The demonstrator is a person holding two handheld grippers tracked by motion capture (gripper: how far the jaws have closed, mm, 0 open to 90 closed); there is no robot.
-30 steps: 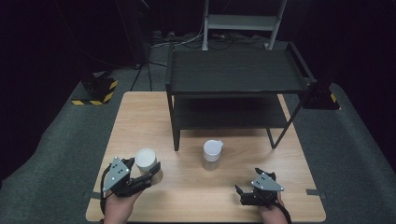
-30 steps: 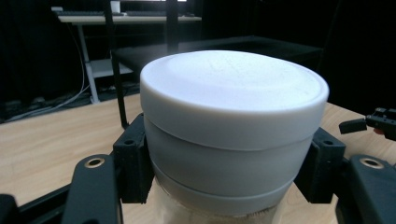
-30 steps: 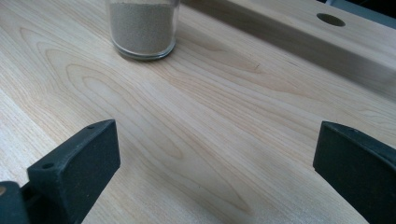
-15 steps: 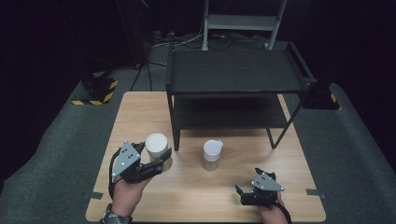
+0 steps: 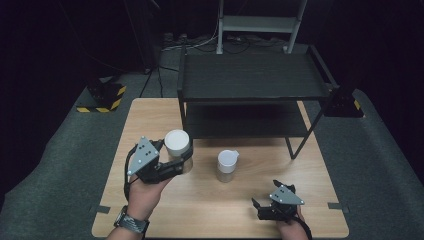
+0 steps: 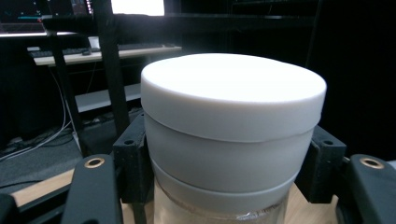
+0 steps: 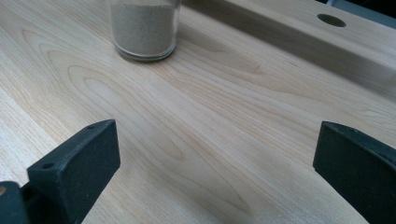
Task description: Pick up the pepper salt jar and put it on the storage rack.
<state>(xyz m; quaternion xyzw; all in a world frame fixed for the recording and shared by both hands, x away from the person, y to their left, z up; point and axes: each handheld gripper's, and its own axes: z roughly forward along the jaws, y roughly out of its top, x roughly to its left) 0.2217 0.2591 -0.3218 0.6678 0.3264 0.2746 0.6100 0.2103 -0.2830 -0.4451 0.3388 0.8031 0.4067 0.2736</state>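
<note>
Jar (image 5: 178, 150) in left claw (image 5: 182, 161); second jar (image 5: 226, 166) holds sand.

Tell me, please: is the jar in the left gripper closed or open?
Closed. A white lid sits flat on the jar, seen in the left gripper view.

Glass jar with white lid (image 5: 178, 150): round, clear-walled, capped by a thick, flat-topped white lid with a stepped band beneath it. Pale sandy fill visible through the glass just under the lid band in the left gripper view (image 6: 232, 144). Upright, lid level, closed. Clamped at both sides just below the lid, raised off the wooden table, above its left part, near the front left leg of the black shelf rack. Well apart from a second, similar jar standing on the table toward the middle. Base of the held jar hidden.
</note>
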